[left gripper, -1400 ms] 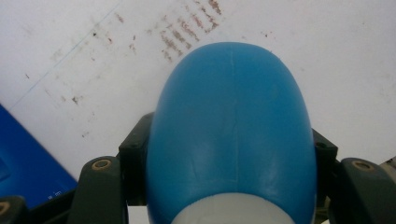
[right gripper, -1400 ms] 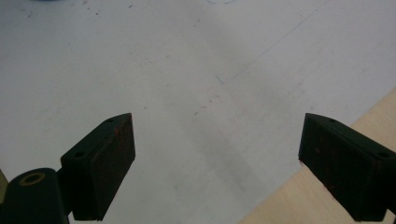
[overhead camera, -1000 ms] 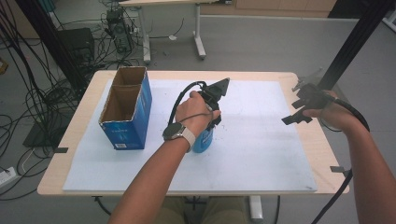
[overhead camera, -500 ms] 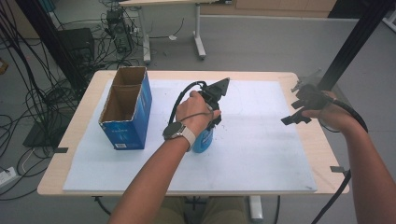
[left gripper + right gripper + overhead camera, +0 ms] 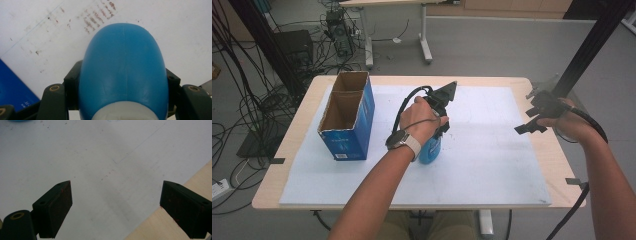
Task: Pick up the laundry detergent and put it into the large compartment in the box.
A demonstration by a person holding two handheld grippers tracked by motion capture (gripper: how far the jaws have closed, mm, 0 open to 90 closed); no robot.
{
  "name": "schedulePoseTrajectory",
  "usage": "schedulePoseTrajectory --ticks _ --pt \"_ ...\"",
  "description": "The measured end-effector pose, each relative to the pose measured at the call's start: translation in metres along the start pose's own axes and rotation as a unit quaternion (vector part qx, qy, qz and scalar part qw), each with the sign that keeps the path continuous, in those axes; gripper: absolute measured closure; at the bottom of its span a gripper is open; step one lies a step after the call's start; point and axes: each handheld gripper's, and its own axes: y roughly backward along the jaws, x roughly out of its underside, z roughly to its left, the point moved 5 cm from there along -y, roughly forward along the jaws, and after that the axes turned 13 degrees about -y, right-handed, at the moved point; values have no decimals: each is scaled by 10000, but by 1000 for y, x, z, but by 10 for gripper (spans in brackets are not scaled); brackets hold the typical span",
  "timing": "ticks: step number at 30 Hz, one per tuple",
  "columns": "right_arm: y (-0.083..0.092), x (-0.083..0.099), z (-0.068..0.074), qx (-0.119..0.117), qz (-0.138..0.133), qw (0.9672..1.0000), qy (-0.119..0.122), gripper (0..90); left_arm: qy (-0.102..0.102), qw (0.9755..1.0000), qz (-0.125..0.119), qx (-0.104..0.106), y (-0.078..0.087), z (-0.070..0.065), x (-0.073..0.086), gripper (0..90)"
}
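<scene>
Left gripper [image 5: 122, 82] clamps the blue bottle [image 5: 123, 67].

This looks like a lab or test workroom. A light wooden table [image 5: 312, 95] topped with a white sheet [image 5: 492, 160] stands on a bare grey floor [image 5: 492, 45]. At ten o'clock, black cables [image 5: 247, 100] hang in bundles beside a dark equipment box [image 5: 294, 45]. At twelve o'clock stands a white-legged desk [image 5: 424, 35], with more wiring [image 5: 337, 25] under it. A black post [image 5: 592, 45] rises at two o'clock.
</scene>
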Motion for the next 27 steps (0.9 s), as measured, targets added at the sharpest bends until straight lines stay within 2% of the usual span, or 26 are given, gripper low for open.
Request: schedulePoseTrajectory --ticks 6,8,13,18,22,27 --pt "1 3 0 12 -13 10000 -30 107 80 9999 37 -74 12 -1 2 380" --pt "2 3 0 12 -28 10000 -33 107 218 9997 -87 -99 18 2 8 380" --pt "1 3 2 7 -37 10000 -33 107 339 9992 -84 -211 35 5 14 380" --pt "1 3 4 8 -39 10000 -17 107 565 9981 -69 -254 55 13 22 380" --pt "1 3 4 7 -36 10000 -23 107 594 9977 30 -319 72 19 26 379" --pt "1 2 4 4 -44 10000 -21 107 776 9964 54 -336 89 28 34 379"
